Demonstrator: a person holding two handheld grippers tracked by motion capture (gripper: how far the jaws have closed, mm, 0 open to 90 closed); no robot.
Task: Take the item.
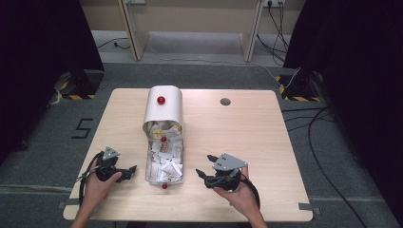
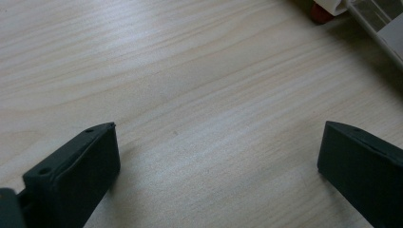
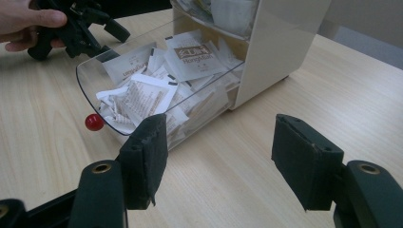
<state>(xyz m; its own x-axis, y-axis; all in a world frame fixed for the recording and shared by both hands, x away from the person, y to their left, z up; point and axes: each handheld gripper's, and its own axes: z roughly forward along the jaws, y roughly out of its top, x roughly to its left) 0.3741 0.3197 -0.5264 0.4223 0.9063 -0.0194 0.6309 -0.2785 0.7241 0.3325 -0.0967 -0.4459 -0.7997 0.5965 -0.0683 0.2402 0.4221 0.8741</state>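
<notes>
A white tabletop cabinet [image 1: 163, 107] with a red knob on top stands on the wooden table [image 1: 247, 133]. Its clear drawer [image 1: 164, 164] is pulled out toward me and holds several white paper sachets [image 3: 142, 95]. The drawer's red knob [image 3: 94, 122] points at the table's front edge. Left of the drawer, my left gripper [image 1: 129, 173] lies open, and between its jaws [image 2: 216, 156] there is just bare wood. My right gripper [image 1: 203, 165] is held open to the right of the drawer. It faces the drawer [image 3: 223, 156] with nothing between its pads.
A round cable hole [image 1: 225, 101] sits in the table's far right part. The drawer's red knob [image 2: 321, 13] and a drawer corner [image 2: 380, 23] show at the top right of the left gripper view. Cables lie on the floor to the right.
</notes>
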